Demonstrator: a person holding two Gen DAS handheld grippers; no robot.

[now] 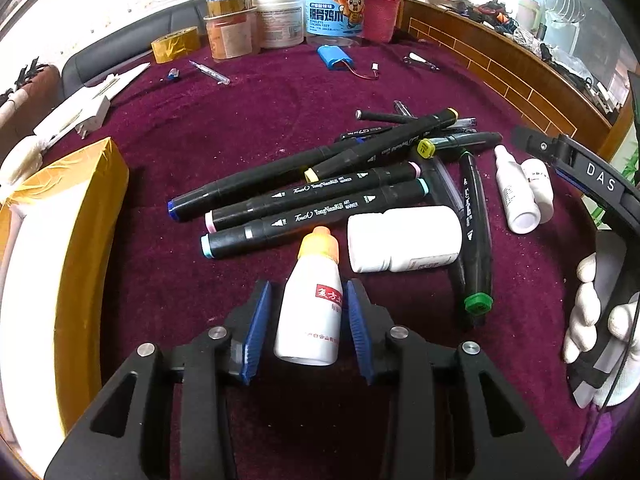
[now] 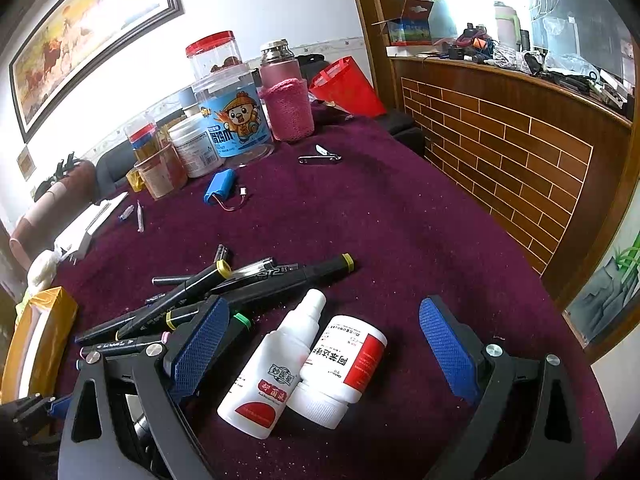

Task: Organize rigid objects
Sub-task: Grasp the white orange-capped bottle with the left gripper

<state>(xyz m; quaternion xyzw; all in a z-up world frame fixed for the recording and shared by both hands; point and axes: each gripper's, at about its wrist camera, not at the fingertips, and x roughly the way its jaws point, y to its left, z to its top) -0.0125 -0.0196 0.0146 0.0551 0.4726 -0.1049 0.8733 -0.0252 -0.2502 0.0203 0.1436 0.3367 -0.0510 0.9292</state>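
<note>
- Maroon cloth [image 1: 200, 120] covered the table on which all the loose items lay.
- The orange-capped white bottle [image 1: 310, 316] sat at the near edge of the clutter, cap pointing away, between the pads of the left gripper [image 1: 308, 296]. The fingers stood narrow, close on both sides, with a thin dark gap visible at the left pad, so the bottle did not look clamped.
- Just beyond its cap lay a heap of black markers [image 1: 320, 196], and beside them, on its side, a larger white bottle [image 1: 404, 240].
- The right gripper [image 2: 324, 332] hung with its fingers spread wide, holding nothing. It straddled a white spray bottle [image 2: 272, 368] and a red-labelled bottle [image 2: 344, 360], which lay side by side and touching on the cloth.
- A yellow-taped box [image 1: 80, 220] stood at the left edge of the table, well apart from the bottles. Whether it was the place for sorted items could not be told.
- Step in hand, as a judgement: the small bottles were being gathered apart from the markers, with the orange-capped one either just set down or about to be taken.
- Next move, as a judgement: either hand would need to close squarely across one bottle's body. The right hand would have to single out one of its touching pair, or the neighbour could roll.
</note>
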